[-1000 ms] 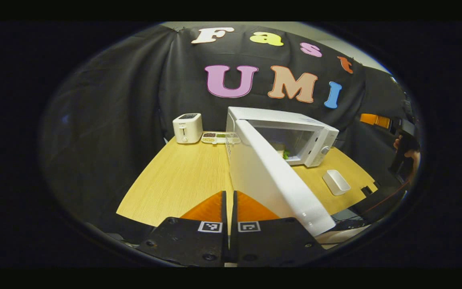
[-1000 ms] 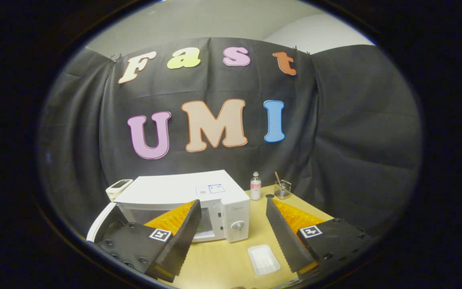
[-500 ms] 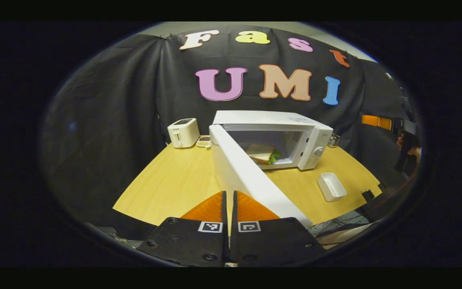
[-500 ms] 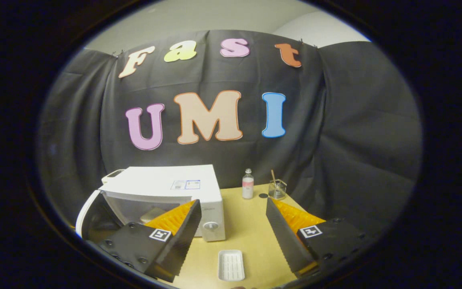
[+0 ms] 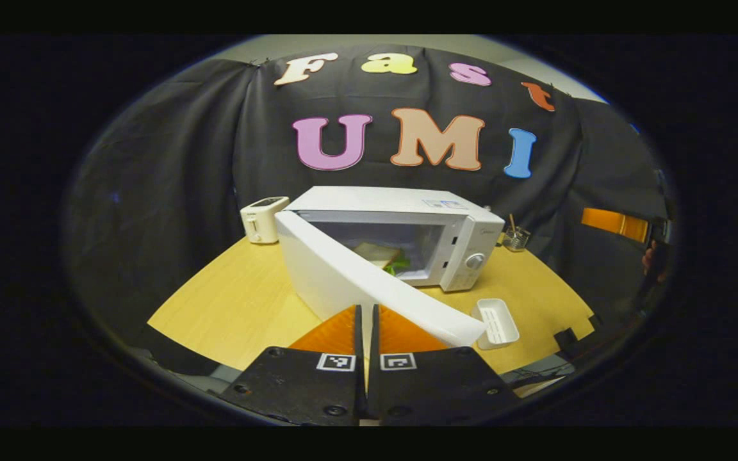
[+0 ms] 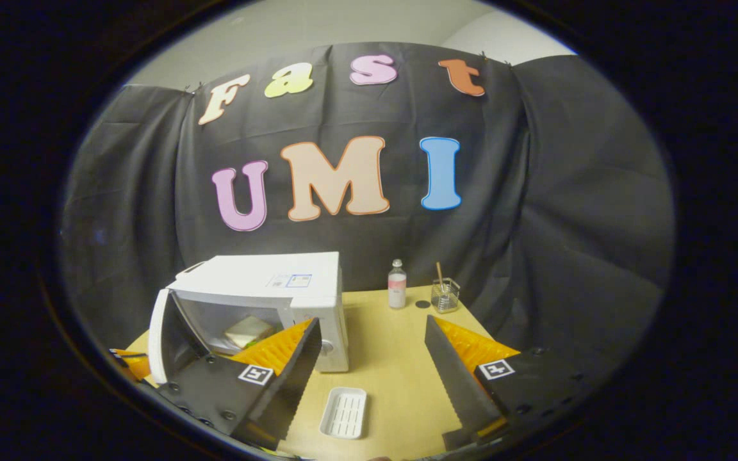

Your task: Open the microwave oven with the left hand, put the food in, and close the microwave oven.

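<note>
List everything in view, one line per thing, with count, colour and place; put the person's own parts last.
microwave oven: 1, white, on the table's middle, door part open.
sandwich: 1, pale bread with green filling, inside the microwave oven.
toaster: 1, white, left of the microwave oven in the left gripper view.
tray: 1, white, empty, on the table in front of the microwave oven.
bottle: 1, clear with pink label, back of table.
glass cup: 1, clear, holding a stick, beside the bottle.
table: 1, light wood.
left tool: 1, fingers together, close to the door's outer face.
right tool: 1, fingers apart, empty, above the tray.
</note>
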Motion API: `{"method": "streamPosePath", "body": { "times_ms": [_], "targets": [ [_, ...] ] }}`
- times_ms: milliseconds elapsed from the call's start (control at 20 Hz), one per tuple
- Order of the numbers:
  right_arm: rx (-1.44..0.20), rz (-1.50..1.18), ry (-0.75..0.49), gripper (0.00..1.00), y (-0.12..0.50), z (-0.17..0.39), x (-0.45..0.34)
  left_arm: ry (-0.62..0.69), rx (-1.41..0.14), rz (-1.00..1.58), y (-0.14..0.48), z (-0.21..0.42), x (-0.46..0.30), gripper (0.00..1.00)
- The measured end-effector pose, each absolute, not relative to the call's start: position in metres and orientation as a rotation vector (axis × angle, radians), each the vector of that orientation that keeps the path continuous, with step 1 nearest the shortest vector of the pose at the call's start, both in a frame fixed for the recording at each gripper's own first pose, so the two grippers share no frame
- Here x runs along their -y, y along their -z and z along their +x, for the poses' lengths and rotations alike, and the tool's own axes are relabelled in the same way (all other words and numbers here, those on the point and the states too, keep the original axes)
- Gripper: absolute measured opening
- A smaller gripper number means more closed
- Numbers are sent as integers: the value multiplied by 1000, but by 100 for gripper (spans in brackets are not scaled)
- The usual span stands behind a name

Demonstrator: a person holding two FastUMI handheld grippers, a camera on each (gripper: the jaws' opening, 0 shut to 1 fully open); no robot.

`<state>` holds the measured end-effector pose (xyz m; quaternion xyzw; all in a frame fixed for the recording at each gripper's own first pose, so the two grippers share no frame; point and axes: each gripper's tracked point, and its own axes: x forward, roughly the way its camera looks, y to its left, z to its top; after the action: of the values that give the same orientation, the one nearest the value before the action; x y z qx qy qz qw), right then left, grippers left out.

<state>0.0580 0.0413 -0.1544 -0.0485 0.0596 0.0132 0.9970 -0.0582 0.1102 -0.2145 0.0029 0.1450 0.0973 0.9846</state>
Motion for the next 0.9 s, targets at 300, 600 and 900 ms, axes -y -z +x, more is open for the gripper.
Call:
{"method": "streamPosePath", "body": {
  "times_ms": [300,600,900],
  "targets": [
    [-168,-70,-30,92,171,41,-13,-179,-279,-8,219,-20,-76,0],
    [-206,-12,-4,92,187,33,9,-155,-282,22,220,14,-61,0],
    [-227,19,38,92,196,29,26,-115,-284,39,214,46,-47,0]
  ]
}}
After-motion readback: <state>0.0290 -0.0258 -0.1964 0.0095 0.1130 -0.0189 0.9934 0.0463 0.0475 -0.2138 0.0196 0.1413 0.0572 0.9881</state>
